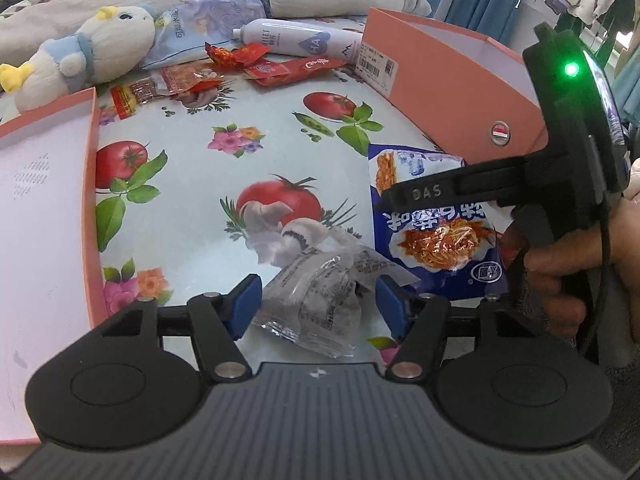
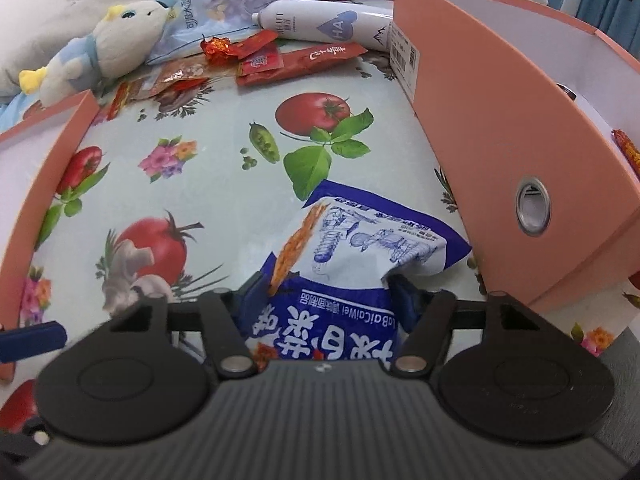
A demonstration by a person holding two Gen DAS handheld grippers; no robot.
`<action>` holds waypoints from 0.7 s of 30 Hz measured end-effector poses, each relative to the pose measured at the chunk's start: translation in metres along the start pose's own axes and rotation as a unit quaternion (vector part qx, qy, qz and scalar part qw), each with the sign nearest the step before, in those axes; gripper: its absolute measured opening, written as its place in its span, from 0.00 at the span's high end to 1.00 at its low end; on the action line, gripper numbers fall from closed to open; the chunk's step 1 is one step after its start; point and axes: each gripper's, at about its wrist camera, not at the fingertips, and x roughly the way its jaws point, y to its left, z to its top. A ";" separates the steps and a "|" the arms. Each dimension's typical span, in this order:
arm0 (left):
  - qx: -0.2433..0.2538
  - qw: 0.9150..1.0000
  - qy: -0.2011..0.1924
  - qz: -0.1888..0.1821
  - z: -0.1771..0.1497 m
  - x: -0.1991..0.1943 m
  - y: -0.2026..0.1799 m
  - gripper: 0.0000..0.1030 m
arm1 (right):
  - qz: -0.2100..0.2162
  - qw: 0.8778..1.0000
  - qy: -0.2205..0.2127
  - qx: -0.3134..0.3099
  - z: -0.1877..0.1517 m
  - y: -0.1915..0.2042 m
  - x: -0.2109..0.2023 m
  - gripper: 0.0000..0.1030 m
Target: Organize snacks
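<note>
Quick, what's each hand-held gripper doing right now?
Left hand-held gripper: open around a clear wrapper.
Right hand-held gripper: shut on the blue snack bag.

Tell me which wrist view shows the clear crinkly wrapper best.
The left wrist view. There the clear wrapper lies on the tablecloth between the fingers of the left gripper, beside the blue snack bag. The right wrist view shows nothing I can identify as the wrapper; it is filled by the blue bag.

"DAS" is read on the right gripper's finger (image 1: 424, 193). "HA" is printed in a heart on the white bottle (image 2: 320, 22). "LaBaiCaiWei", apparently, is printed inverted on the blue snack bag (image 2: 360, 240).
</note>
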 end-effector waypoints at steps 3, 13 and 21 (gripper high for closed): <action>0.006 1.000 0.002 0.006 0.000 0.001 -0.003 0.34 | 0.011 1.000 0.000 0.000 0.002 -0.005 -0.002 0.52; 0.037 0.998 0.023 0.039 -0.007 0.011 -0.015 0.34 | 0.031 0.999 -0.008 -0.022 0.006 -0.014 -0.015 0.74; -0.002 0.998 0.002 0.068 -0.010 0.014 -0.014 0.40 | 0.049 0.998 0.000 -0.034 0.000 -0.013 -0.022 0.75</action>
